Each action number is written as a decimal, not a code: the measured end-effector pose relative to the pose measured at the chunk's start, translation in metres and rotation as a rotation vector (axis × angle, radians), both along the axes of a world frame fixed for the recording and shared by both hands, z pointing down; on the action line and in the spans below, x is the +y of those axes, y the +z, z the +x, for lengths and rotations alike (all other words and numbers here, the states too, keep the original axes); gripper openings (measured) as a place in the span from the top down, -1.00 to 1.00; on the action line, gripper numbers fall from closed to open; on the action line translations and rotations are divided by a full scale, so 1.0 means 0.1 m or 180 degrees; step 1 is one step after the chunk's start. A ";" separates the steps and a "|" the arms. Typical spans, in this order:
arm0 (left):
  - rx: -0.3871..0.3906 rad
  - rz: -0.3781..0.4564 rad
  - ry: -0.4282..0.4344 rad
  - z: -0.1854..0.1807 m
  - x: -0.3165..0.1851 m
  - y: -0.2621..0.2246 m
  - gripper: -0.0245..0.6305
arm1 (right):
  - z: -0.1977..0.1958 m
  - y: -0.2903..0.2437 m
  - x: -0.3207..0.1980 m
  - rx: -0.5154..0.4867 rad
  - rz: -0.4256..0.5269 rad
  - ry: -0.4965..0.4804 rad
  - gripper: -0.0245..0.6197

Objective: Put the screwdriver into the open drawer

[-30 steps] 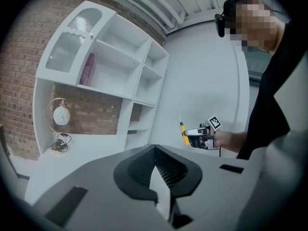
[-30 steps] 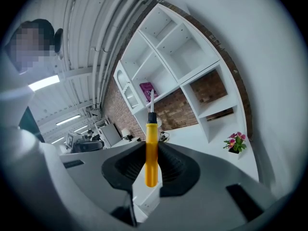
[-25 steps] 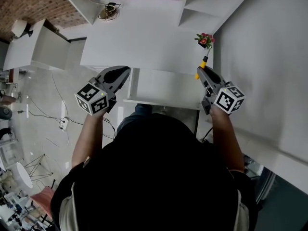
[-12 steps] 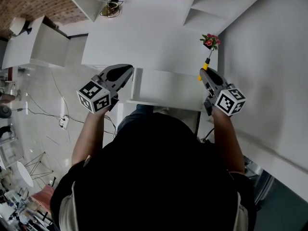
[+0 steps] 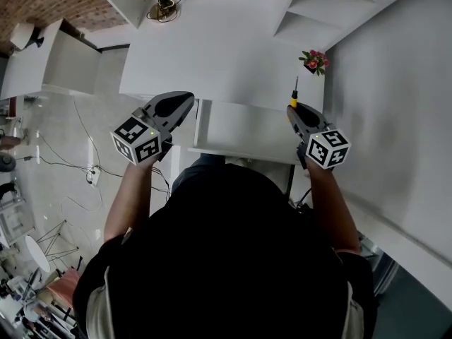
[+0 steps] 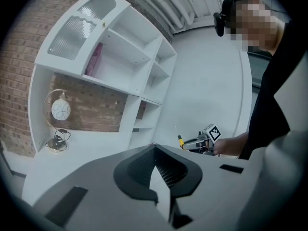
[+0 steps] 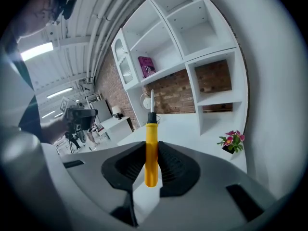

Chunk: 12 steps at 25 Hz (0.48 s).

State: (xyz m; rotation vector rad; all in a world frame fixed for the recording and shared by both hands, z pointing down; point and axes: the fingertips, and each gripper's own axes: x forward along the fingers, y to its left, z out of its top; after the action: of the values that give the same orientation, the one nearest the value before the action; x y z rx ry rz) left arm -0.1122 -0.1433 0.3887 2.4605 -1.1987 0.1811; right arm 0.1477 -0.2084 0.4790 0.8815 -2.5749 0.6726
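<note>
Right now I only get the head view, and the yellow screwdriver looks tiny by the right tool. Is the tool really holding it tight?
Observer: Yes. In the right gripper view, the right tool has both jaws pressed on the yellow handle of the screwdriver. The metal shaft points away past the tips.
Operator: Is the other tool holding something too? I just see its back.
Observer: No. In the left gripper view, the left tool has its jaws together and nothing between them.
</note>
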 end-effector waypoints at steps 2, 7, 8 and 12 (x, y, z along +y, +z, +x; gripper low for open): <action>0.0000 -0.0008 -0.0008 -0.03 -0.04 0.01 0.88 | -0.03 0.08 -0.02 0.0054 0.0000 -0.0014 0.66; -0.0003 -0.0050 -0.0019 -0.08 -0.12 0.06 0.88 | -0.08 0.30 -0.07 0.0172 -0.0049 -0.0056 0.66; -0.0006 -0.0060 -0.0018 -0.09 -0.14 0.07 0.88 | -0.08 0.34 -0.08 0.0199 -0.0054 -0.0061 0.66; -0.0018 -0.0086 -0.0019 -0.12 -0.20 0.10 0.88 | -0.11 0.49 -0.10 0.0317 -0.0071 -0.0104 0.66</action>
State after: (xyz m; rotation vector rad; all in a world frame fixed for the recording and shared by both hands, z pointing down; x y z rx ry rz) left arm -0.1245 -0.1628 0.3986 2.4344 -1.1978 0.2014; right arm 0.1369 -0.2187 0.5279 0.8424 -2.4833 0.6306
